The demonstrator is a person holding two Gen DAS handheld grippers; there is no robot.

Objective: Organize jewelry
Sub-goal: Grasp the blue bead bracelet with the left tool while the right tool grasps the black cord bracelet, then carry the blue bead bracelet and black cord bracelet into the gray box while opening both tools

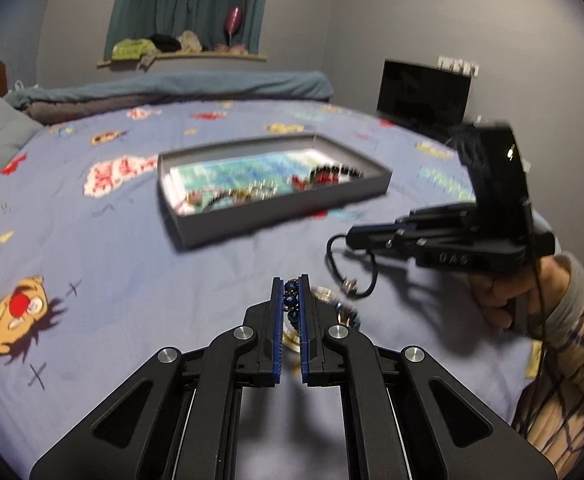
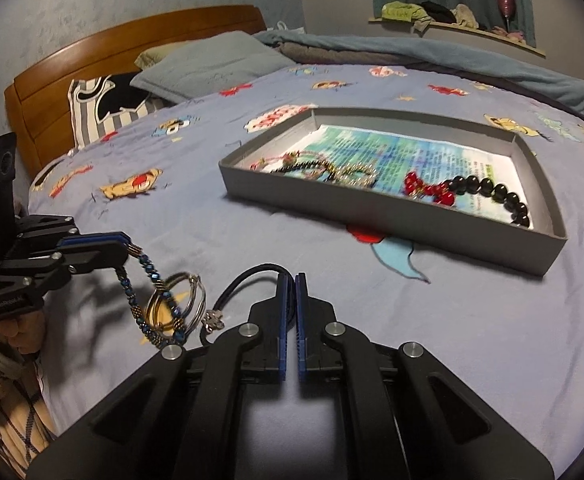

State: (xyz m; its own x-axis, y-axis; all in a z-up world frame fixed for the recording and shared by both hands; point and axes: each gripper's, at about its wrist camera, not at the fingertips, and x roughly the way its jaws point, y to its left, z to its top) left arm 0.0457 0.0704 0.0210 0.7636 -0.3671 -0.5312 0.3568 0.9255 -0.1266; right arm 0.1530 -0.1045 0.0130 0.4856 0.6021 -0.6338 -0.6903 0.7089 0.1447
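Observation:
A grey shallow box (image 1: 275,216) (image 2: 396,216) lies on the bed with a printed paper liner, holding black beads (image 2: 496,194), red beads (image 2: 428,188) and chain pieces (image 2: 332,170). My left gripper (image 1: 291,284) (image 2: 125,246) is shut on a blue beaded bracelet (image 1: 292,300) (image 2: 151,280) that hangs down with metal rings (image 2: 183,300) caught on it. My right gripper (image 2: 291,280) (image 1: 350,236) is shut on a black cord bracelet (image 2: 251,276) (image 1: 340,268) with a small silver charm (image 2: 213,320). Both grippers hover over the sheet in front of the box.
The bed has a blue cartoon-print sheet (image 2: 171,216), pillows (image 2: 211,64) and a wooden headboard (image 2: 91,60) at the left. A folded blanket (image 1: 171,84) lies along the far edge. A dark screen (image 1: 424,96) stands to the right.

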